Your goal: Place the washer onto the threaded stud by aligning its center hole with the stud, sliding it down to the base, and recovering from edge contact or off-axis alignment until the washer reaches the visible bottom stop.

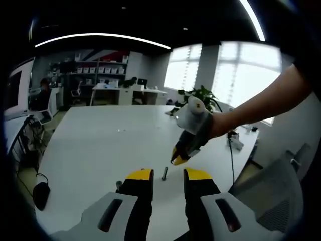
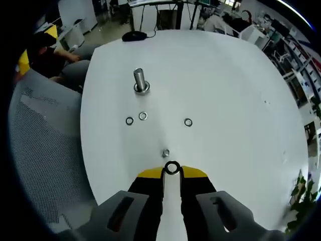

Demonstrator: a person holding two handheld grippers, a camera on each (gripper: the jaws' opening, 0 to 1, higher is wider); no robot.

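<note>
Washer [image 2: 172, 167] — between nearly closed fingers [image 2: 150, 173]

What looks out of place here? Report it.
Four loose washers lie scattered flat on the white table near the threaded stud. The right gripper holds another washer. Nothing looks damaged.

Bare bench [image 2: 225, 90] surrounds the stud [image 2: 140, 80]; three loose washers [image 2: 143, 116] and a nut [image 2: 165, 153] lie before it.

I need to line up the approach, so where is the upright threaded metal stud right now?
In the right gripper view, the upright threaded metal stud stands on the white table, upper left, just beyond three loose washers, far ahead of the right gripper pinching a washer.
</note>
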